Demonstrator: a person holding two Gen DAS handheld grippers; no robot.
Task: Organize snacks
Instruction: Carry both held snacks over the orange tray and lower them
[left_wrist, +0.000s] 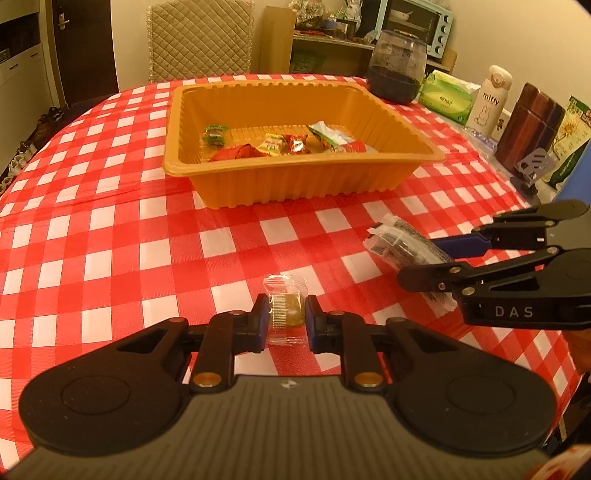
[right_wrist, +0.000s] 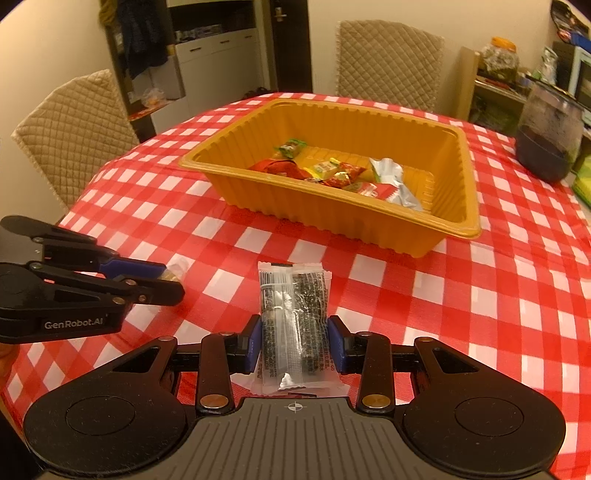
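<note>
Left wrist view: left tool (left_wrist: 287, 321) clamped narrow on a small clear-wrapped candy (left_wrist: 286, 308), low over the red-checked worktop (left_wrist: 110, 240). Right tool (right_wrist: 295, 341) grips a dark sesame-type snack packet (right_wrist: 293, 317), its pads pressing the wrapper's sides.

Orange tray (left_wrist: 295, 184) sits at the far middle of the worktop and already holds several wrapped snacks (left_wrist: 273, 144): green, red, yellow and silver. Judged well along; the two gripped items look to be the last loose ones, both not yet carried to the tray.

Whether either item is lifted or touching the cloth is hard to tell. Near ends of both wrappers are cut off behind the tool bodies. Print on the packet is unreadable. Worktop nearer than the tools is out of view, so more snacks could lie there.
</note>
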